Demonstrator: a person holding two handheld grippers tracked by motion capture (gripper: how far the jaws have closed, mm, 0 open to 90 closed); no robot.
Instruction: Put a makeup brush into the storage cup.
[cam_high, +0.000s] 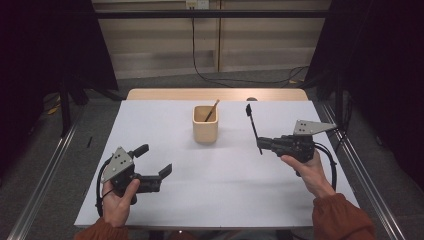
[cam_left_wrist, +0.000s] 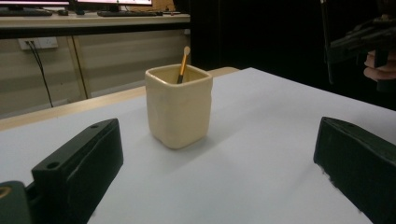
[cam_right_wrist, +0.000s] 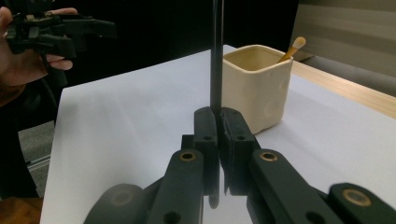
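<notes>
Right claw (cam_high: 261, 145) clenched on upright black brush (cam_high: 252, 125), left claw (cam_high: 155, 162) released; brush may twist in the narrow pinch and clip the cup (cam_high: 205, 124) rim, tipping it.

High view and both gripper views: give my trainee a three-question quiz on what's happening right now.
1. True or false: the right gripper is shut on a thin black stick.
2. What already stands in the cream cup? A) an orange-handled stick B) a spoon C) nothing
3. Fill in: the left gripper is ____ and holds nothing.

Key: 1 true; 2 A, the orange-handled stick leans inside; 3 open.
</notes>
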